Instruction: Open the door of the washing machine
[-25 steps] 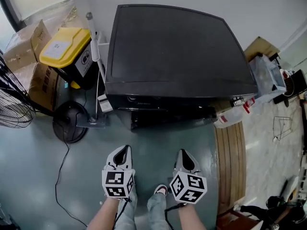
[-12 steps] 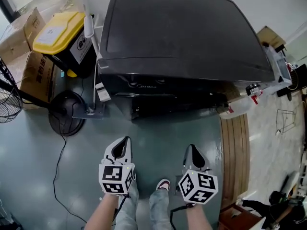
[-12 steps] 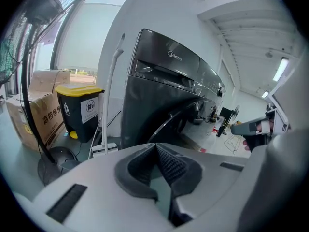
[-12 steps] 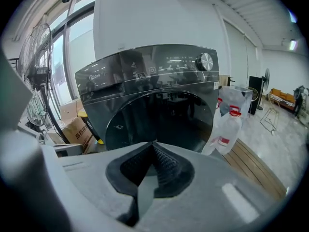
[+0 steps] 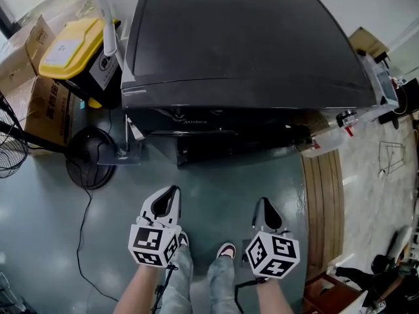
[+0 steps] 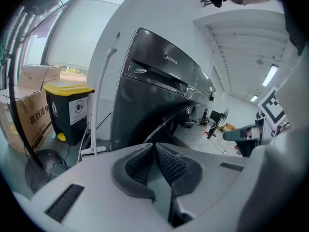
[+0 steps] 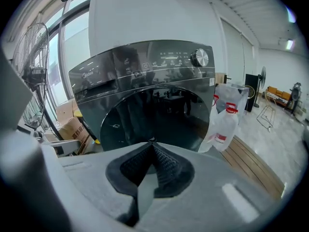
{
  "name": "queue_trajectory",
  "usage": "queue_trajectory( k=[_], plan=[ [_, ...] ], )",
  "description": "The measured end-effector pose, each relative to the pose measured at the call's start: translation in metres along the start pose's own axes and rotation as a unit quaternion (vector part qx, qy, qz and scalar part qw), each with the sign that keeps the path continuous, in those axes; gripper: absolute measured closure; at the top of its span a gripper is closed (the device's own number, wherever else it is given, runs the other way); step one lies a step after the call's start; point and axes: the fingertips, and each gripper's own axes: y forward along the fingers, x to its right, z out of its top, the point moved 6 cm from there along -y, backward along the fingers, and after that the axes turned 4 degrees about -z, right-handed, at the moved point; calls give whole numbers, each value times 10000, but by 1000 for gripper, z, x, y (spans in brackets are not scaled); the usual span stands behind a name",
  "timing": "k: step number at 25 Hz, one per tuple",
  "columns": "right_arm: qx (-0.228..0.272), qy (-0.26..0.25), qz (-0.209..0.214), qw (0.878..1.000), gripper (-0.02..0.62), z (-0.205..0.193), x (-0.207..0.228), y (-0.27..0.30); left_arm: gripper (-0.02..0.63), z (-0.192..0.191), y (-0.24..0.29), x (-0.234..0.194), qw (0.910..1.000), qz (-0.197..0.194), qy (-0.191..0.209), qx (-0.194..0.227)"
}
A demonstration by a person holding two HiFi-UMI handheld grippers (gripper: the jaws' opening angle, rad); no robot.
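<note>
Yet to reach the closed washing machine door [image 7: 154,117], left gripper [image 5: 171,192] and right gripper [image 5: 263,203] fingers pressed together, empty.

- Washing machine [image 5: 242,44]: glossy black all over; silver dial [image 7: 200,57] on its front panel.
- Left gripper [image 5: 171,193] and right gripper [image 5: 264,205]: white shells, each with a cube of black-and-white square markers.
- Pads [image 6: 169,166]: dark grey, cross-hatched.
- Bin [image 5: 65,48]: black body, yellow lid.
- Cardboard boxes [image 5: 46,110]: brown, dark print.
- Jugs [image 7: 226,124]: translucent white, red caps.
- Floor [image 5: 216,188]: grey-green.
- Plank strip [image 5: 321,208]: brown wood.
</note>
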Motion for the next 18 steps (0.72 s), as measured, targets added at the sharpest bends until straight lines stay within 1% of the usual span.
queue_trajectory(
  k=[3,9,11,16,18],
  plan=[
    [-15,56,-39,10000,594,0,0,1,601,4,2,-3,9998,-125,122,-54],
    [13,169,-152,9997,594,0,0,0,595,14,8,-10,9975,-533,426,-200],
    [18,216,-197,9996,594,-1,0,-1,482,17,11,-10,9960,-682,511,-275],
    [29,354,-303,9989,594,-3,-3,-4,480,23,22,-10,9892,-1011,925,-518],
    [22,403,-343,9986,594,-4,-4,-4,449,23,30,-9,9835,-1260,1123,-653]
  ],
)
